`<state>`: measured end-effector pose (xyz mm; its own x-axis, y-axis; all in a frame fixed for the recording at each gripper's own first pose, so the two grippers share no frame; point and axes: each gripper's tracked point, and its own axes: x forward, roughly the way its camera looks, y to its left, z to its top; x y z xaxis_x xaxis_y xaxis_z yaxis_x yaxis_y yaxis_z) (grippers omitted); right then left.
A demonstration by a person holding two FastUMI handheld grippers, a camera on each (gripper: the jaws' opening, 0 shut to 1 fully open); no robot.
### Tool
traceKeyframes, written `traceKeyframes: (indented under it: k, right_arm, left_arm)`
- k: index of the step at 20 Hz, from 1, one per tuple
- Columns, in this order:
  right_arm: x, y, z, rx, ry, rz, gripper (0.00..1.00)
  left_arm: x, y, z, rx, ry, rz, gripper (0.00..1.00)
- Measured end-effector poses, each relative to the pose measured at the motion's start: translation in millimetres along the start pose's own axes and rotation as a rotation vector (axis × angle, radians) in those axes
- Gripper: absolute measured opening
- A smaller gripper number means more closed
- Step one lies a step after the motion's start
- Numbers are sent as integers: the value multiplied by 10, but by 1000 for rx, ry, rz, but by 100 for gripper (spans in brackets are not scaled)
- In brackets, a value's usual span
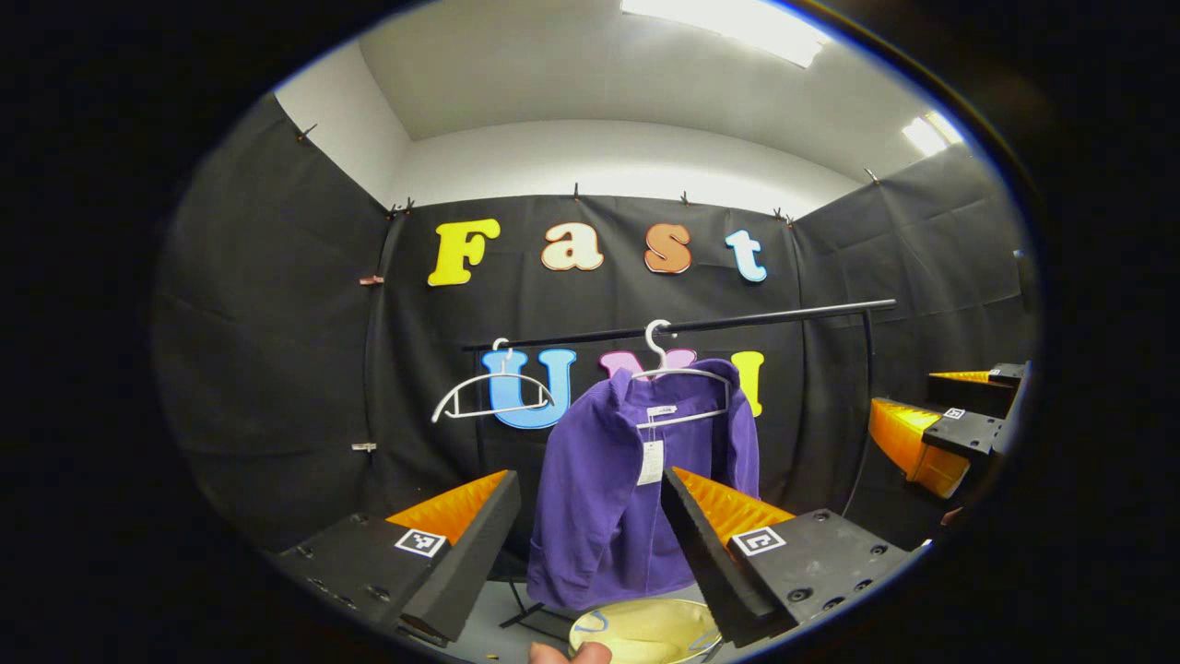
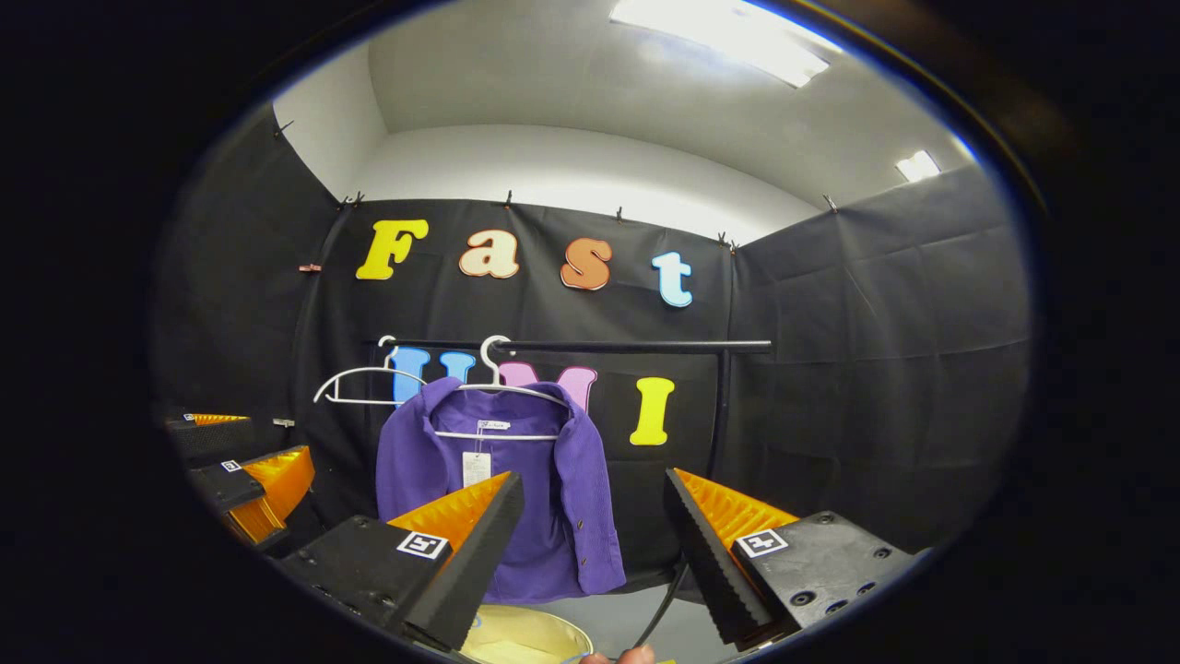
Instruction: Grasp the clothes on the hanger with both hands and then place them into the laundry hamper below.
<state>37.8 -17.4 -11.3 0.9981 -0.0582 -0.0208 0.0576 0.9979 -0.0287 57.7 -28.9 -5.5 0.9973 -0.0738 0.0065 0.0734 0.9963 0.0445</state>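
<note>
Both tongs [image 1: 590,544] [image 2: 595,544] gape before hung purple jacket [image 1: 608,480].

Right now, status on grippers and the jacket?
Left gripper open, right gripper open, both short of target. Purple knit jacket on white hanger, untouched. Yellow hamper below. Path clear.
</note>
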Motion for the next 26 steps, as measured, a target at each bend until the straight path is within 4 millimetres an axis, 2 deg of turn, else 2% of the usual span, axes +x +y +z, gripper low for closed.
traceKeyframes:
  k: [4, 10, 15, 18, 20, 21, 22, 23, 24, 26]
  right_arm:
    - [388, -97, -114, 4, 9, -9, 97]
    - [1004, -146, -356, 1, 30, 13, 97]
    - [1435, -75, -547, 2, 35, 52, 97]
    - [1701, 40, -688, 39, 28, 85, 97]
    - [1890, 123, -813, 76, 31, 105, 97]
    - [2000, 146, -894, 78, 37, 105, 97]
    - [2097, 162, -967, 70, 43, 106, 98]
    - [2203, 187, -1013, 63, 45, 107, 98]
    - [2320, 219, -1025, 62, 38, 109, 98]
    - [2497, 270, -1002, 66, 9, 110, 98]
  left_arm:
    - [444, -122, -40, 12, 10, -9, 96]
    - [1443, -266, -230, 27, 26, 11, 96]
    - [2128, -279, -479, 53, 34, 59, 95]
    - [2399, -265, -619, 69, 49, 71, 94]
    - [2543, -245, -708, 62, 68, 74, 87]
    - [2598, -226, -758, 57, 79, 74, 72]
    - [2624, -221, -774, 54, 84, 76, 66]
    - [2659, -217, -801, 52, 88, 76, 48]
    - [2674, -218, -803, 51, 89, 75, 53]
    - [2680, -229, -839, 49, 98, 64, 36]
